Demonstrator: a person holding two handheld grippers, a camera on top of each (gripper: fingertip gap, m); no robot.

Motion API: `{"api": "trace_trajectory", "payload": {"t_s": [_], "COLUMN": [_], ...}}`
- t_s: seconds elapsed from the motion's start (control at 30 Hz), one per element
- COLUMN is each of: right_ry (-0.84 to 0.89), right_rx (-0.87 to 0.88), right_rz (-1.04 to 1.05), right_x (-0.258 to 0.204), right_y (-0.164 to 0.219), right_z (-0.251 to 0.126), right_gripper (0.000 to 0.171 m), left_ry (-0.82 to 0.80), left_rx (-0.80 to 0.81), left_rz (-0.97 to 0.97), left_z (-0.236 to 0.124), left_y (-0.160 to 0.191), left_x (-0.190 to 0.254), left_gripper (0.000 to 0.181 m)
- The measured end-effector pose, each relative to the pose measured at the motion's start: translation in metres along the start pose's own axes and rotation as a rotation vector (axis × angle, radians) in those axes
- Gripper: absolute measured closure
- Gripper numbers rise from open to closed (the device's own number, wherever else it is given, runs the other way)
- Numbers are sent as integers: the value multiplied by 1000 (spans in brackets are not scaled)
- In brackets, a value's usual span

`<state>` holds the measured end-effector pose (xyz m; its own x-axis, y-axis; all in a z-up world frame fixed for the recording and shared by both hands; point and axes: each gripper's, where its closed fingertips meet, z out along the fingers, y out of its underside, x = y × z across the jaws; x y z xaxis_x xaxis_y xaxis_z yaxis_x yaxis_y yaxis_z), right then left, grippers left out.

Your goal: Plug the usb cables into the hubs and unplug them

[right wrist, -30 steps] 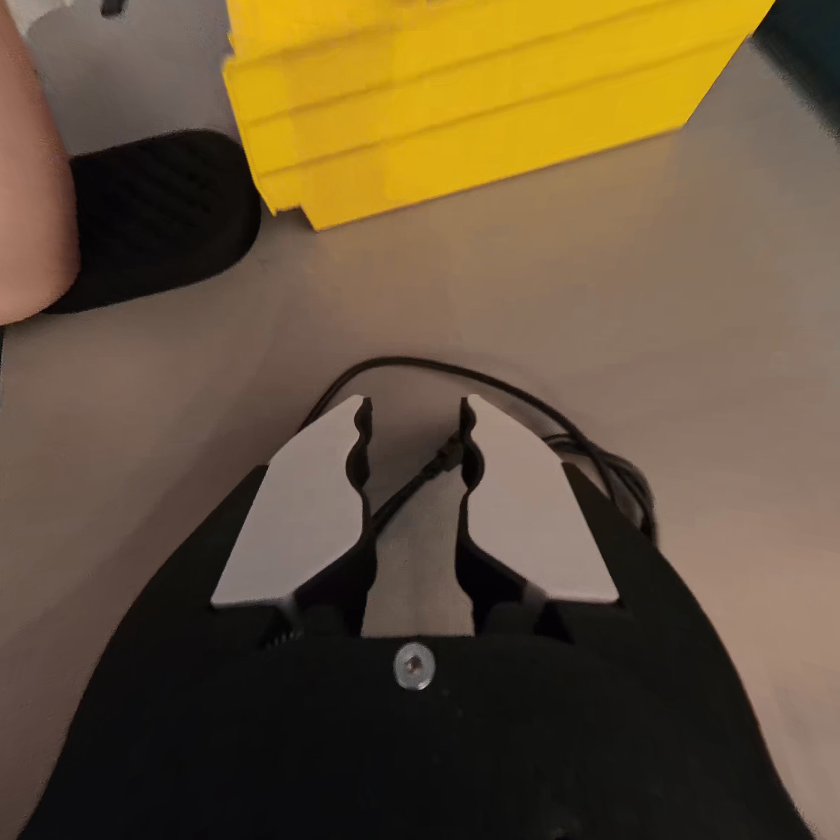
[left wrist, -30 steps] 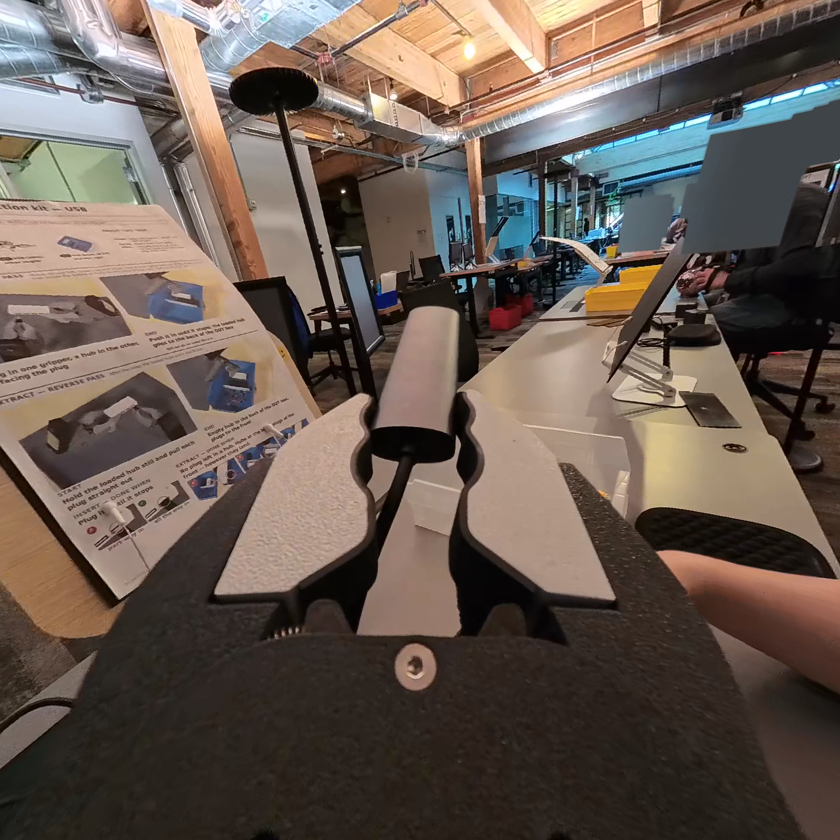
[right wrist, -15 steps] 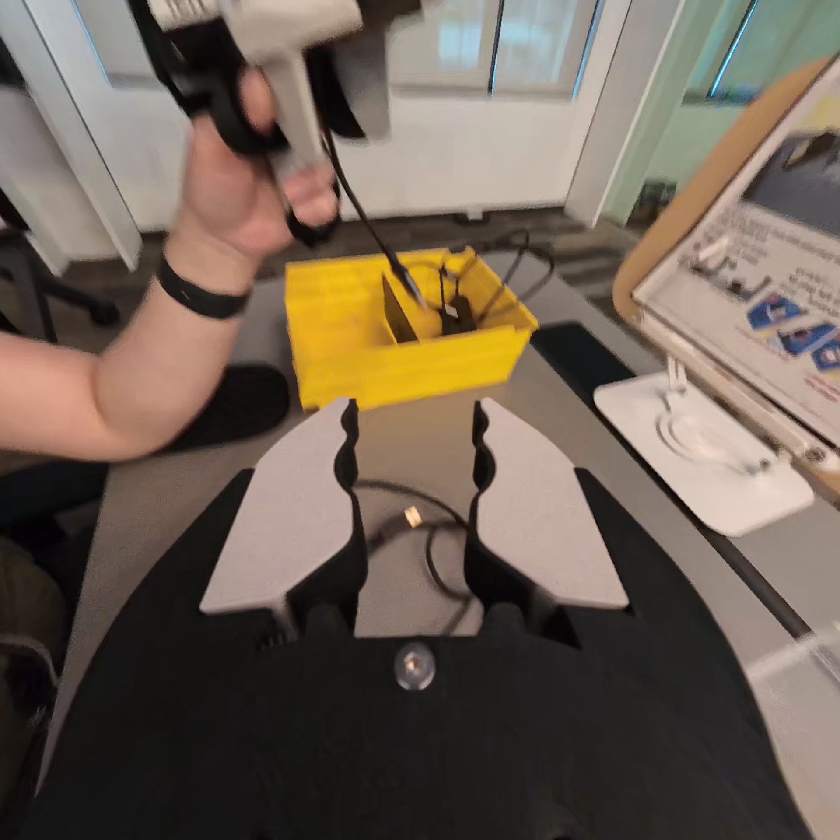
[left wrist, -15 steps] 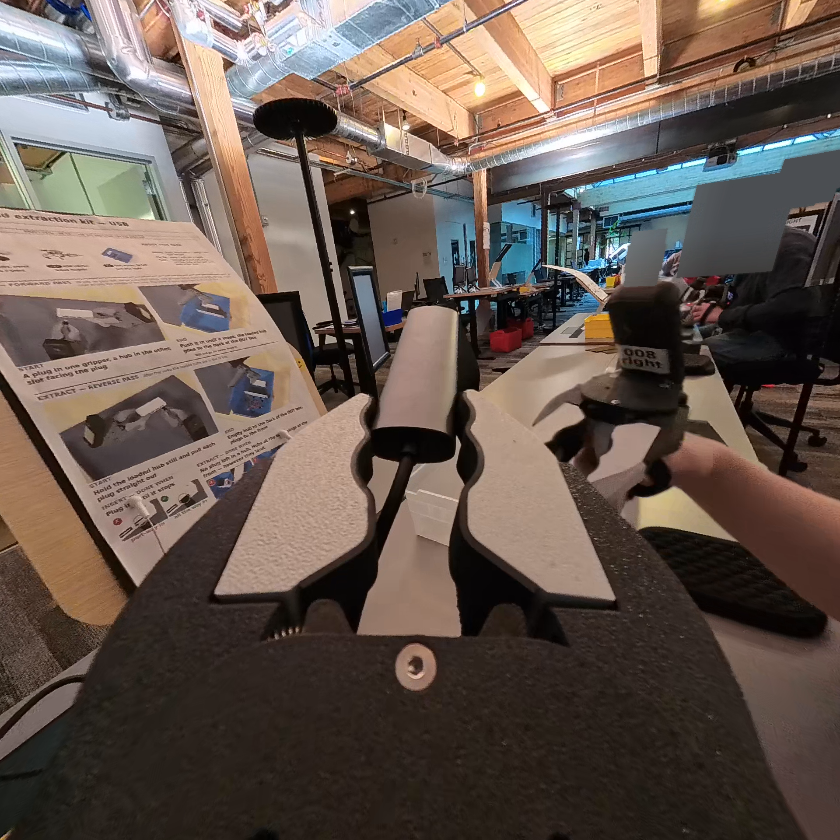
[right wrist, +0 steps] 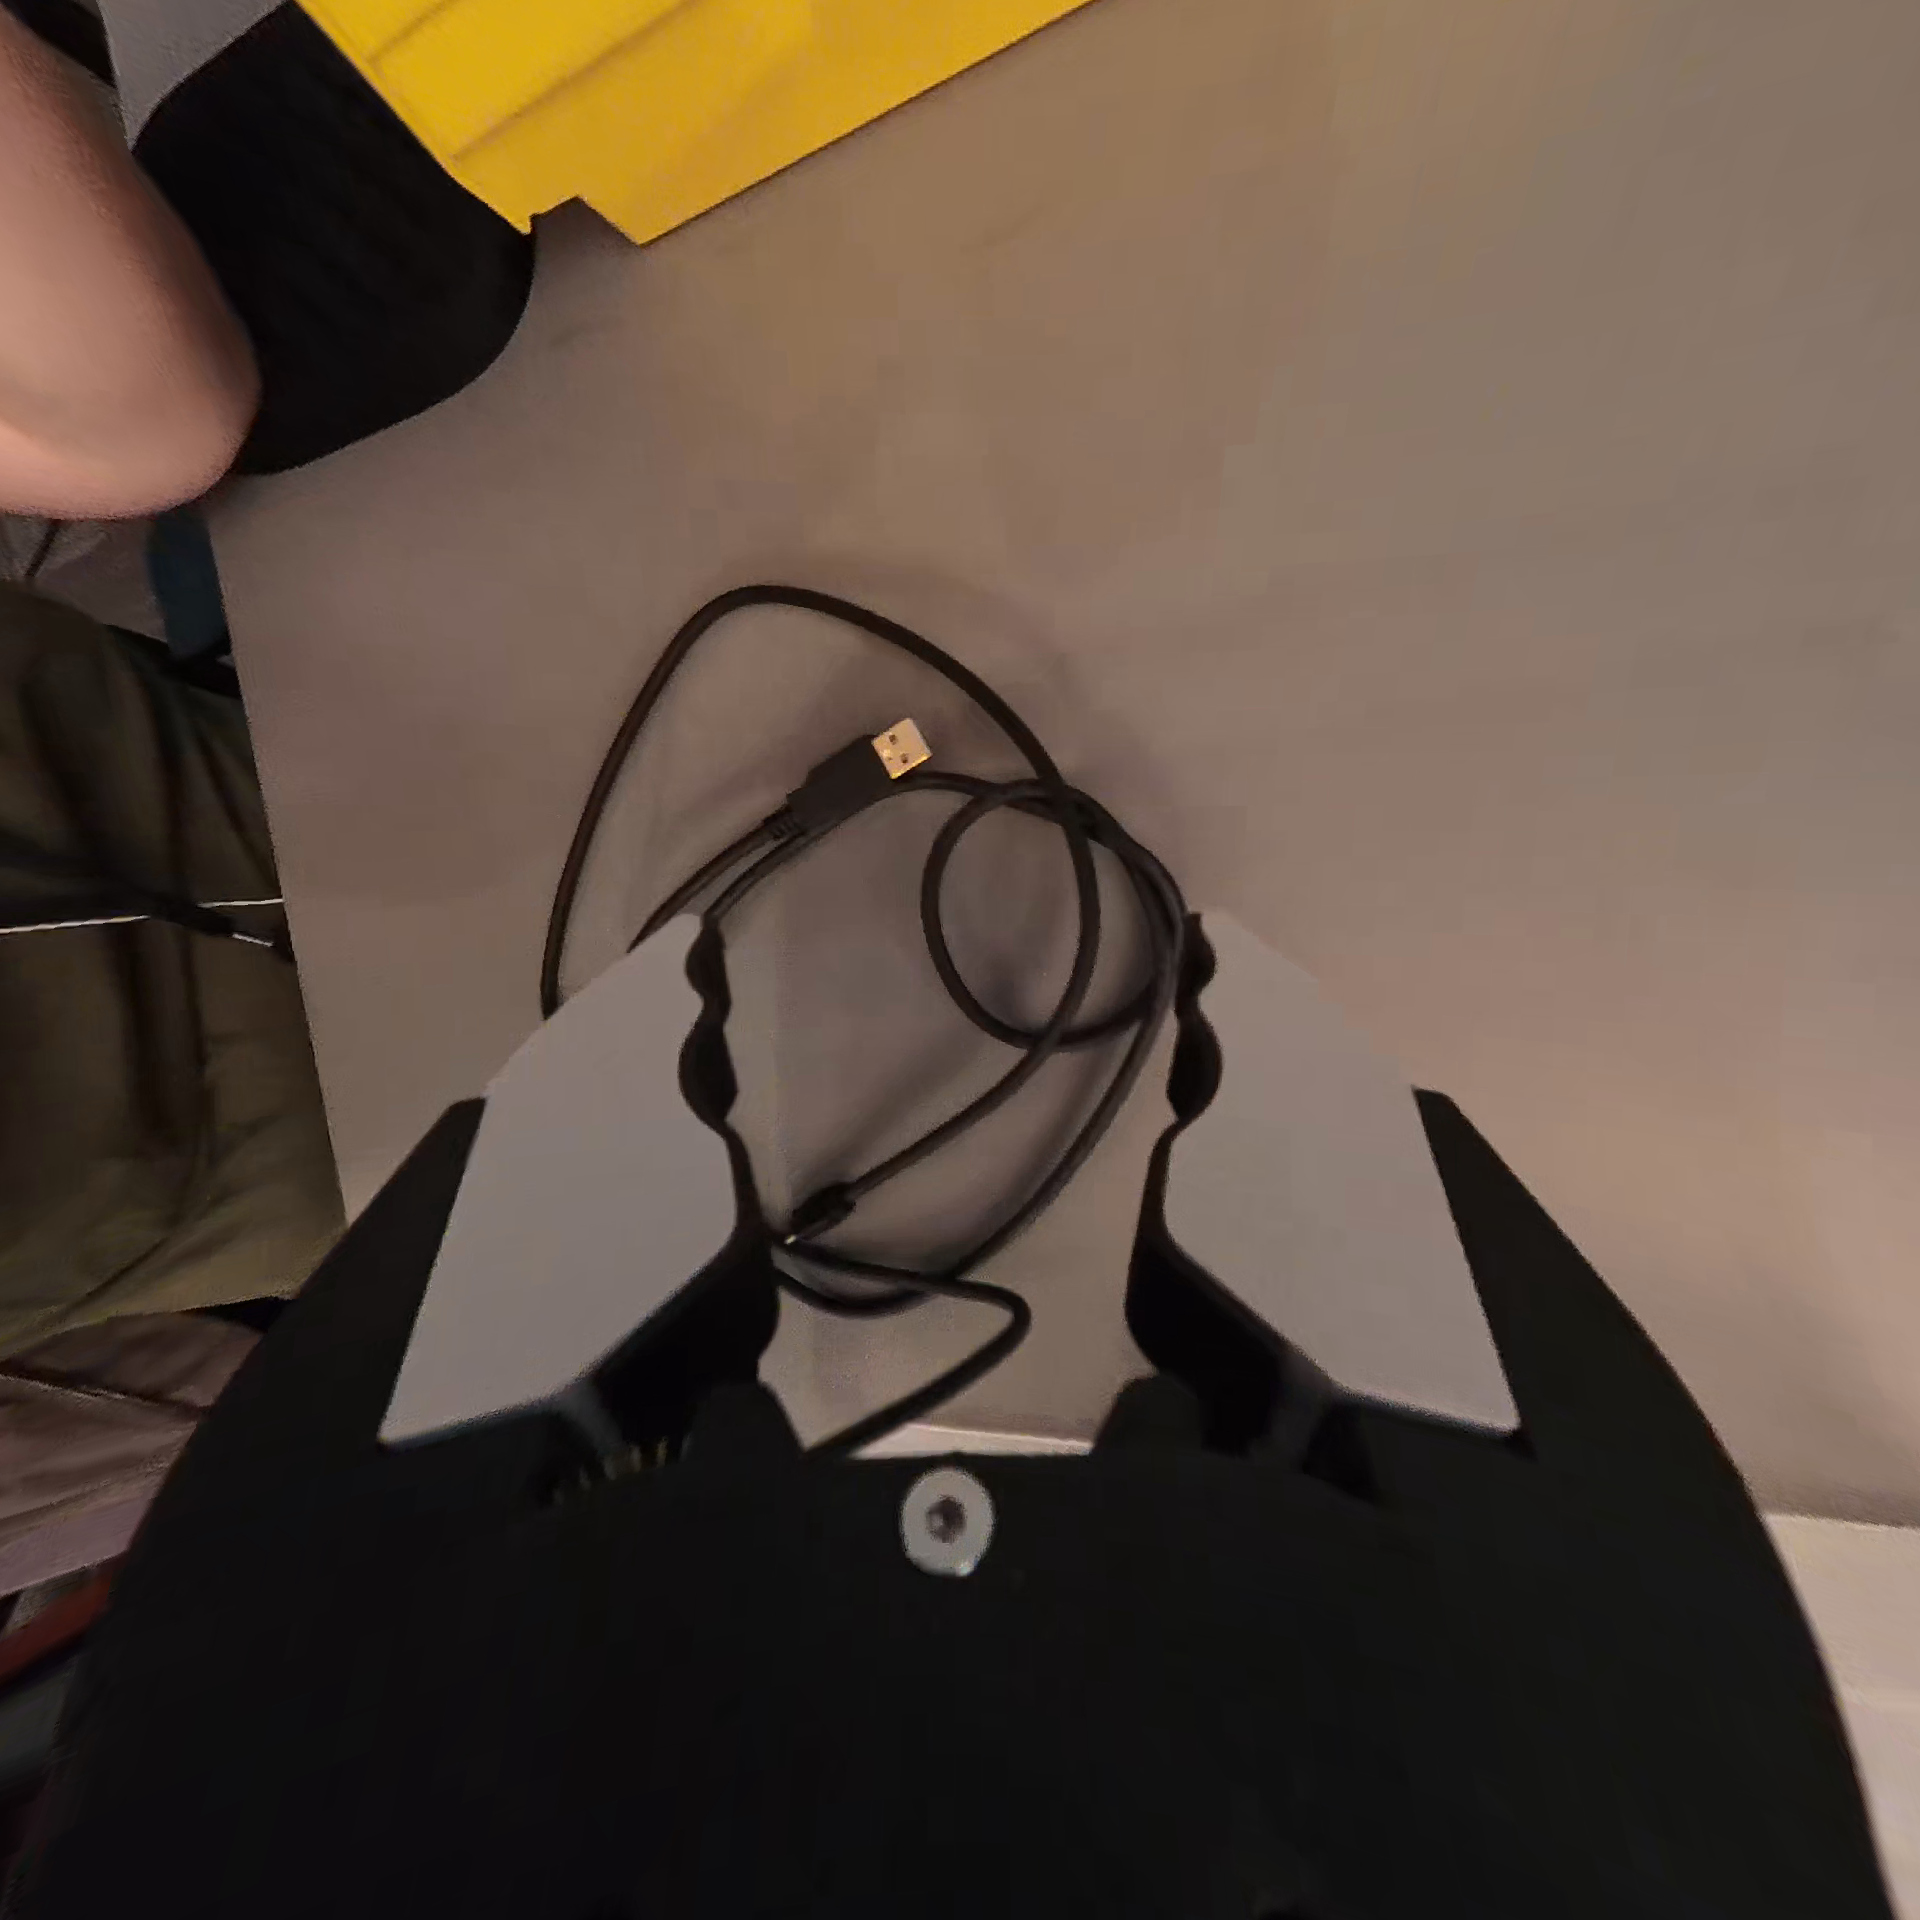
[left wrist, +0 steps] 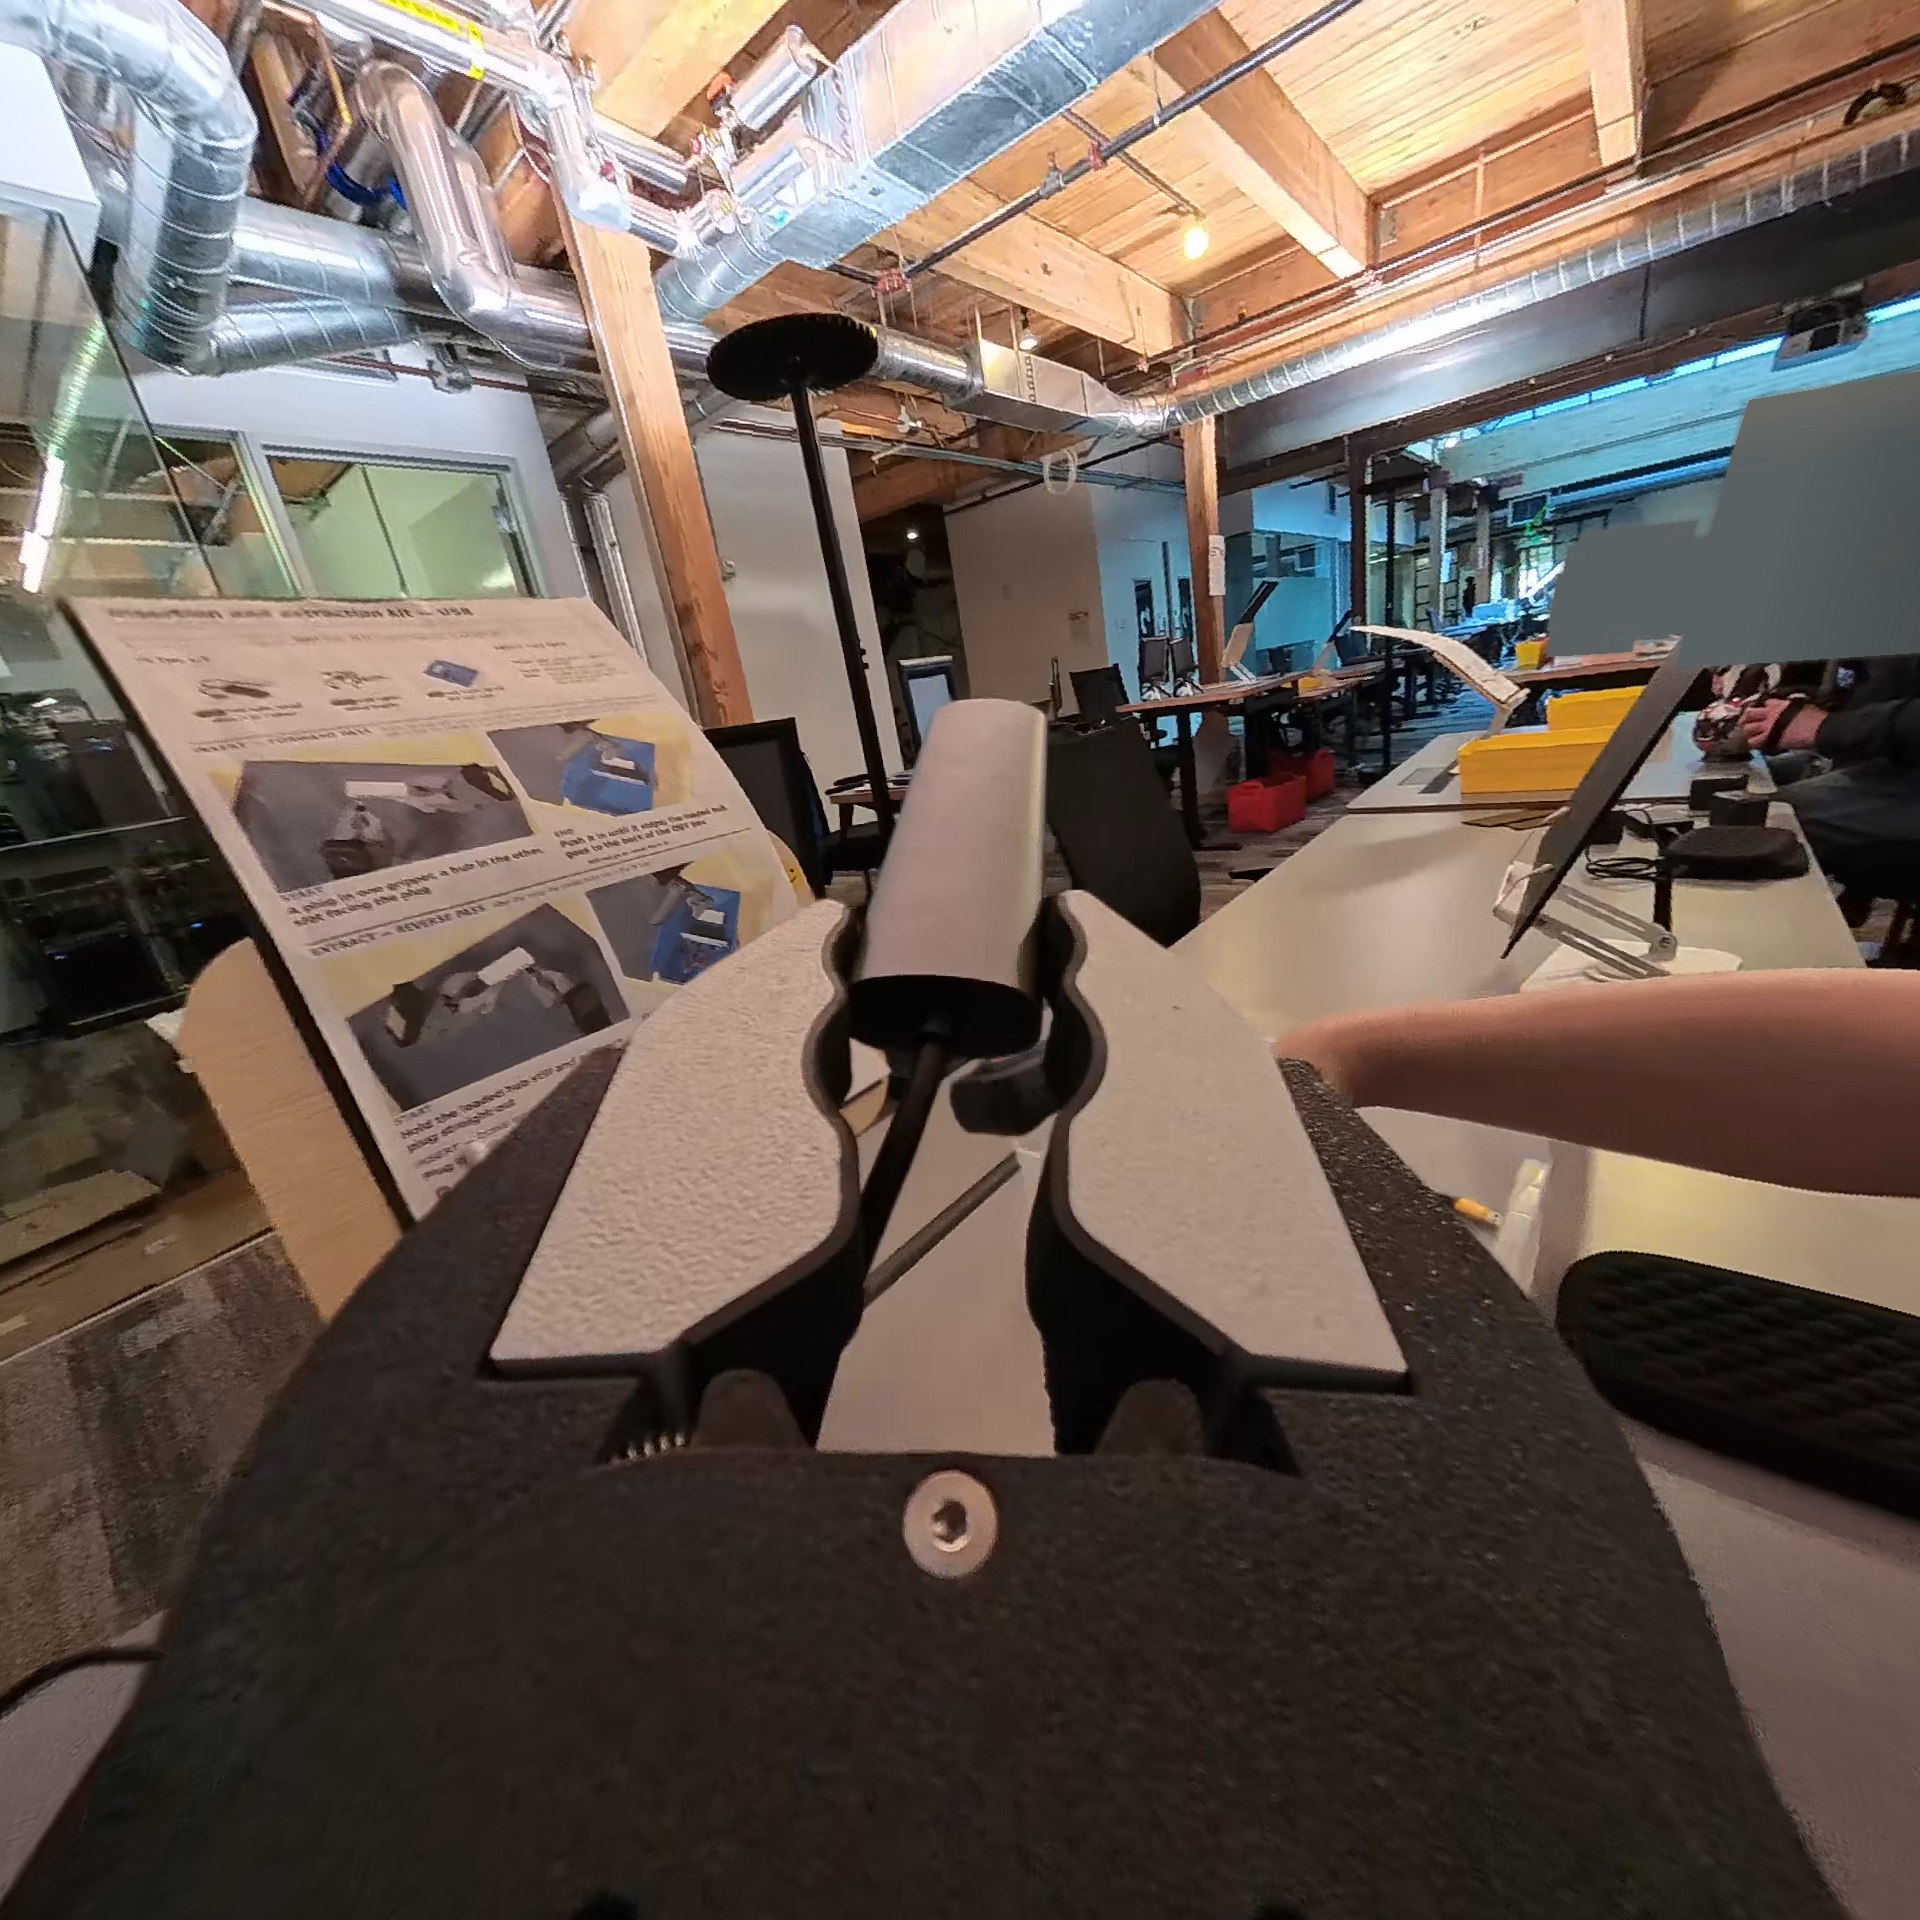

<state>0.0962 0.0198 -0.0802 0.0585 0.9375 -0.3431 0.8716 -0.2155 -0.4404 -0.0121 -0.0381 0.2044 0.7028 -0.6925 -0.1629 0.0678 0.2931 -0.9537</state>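
Grey hub (left wrist: 961, 852) clamped upright in the left gripper (left wrist: 951, 940), its cord (left wrist: 902, 1132) trailing down. Right gripper (right wrist: 948, 956) spread wide above the coiled black cable (right wrist: 1023, 914) on the table (right wrist: 1455, 540); its plug (right wrist: 868, 769) points toward the yellow bin (right wrist: 665, 94).

- The hub (left wrist: 961, 862) — a slim dark-grey bar with a black end cap — stands tilted up and away, clamped at its near end between the left hand-held gripper (left wrist: 951, 971) fingers; its own thin black lead hangs from the cap.
- The usb cable (right wrist: 1023, 914) — black, loosely coiled — lies on the grey tabletop (right wrist: 1455, 520), its gold-coloured plug (right wrist: 902, 750) unplugged and bare, just ahead of the right hand-held gripper (right wrist: 951, 987), whose fingers are spread wide.
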Motion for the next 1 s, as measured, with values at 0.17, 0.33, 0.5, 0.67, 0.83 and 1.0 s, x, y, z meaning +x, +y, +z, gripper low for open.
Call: {"api": "trace_trajectory", "payload": {"t_s": [0.17, 0.33, 0.5, 0.67, 0.83, 1.0], "right_ry": [15, 123, 314, 413, 436, 401], "right_rx": [-124, -106, -12, -100, -170, -229], "right_rz": [-41, -79, -41, 59, 115, 139], "right_x": [-28, -52, -64, -48, -28, -23], "right_y": [9, -1, -13, 4, 14, 28], "right_z": [25, 26, 33, 62, 76, 88], "right_gripper": [70, 71, 79, 78, 79, 94], "left_ry": [-36, -67, -93, -101, -72, -81], "left_rx": [13, 49, 72, 69, 39, 9], "left_rz": [13, -9, 37, 62, 77, 111], "left_z": [-12, -22, -32, -36, -28, -21], "left_y": [-9, -20, -35, -42, -37, -31], "left_x": [-8, -13, -7, 1, 11, 13], "left_gripper": [148, 148, 148, 148, 148, 148]}}
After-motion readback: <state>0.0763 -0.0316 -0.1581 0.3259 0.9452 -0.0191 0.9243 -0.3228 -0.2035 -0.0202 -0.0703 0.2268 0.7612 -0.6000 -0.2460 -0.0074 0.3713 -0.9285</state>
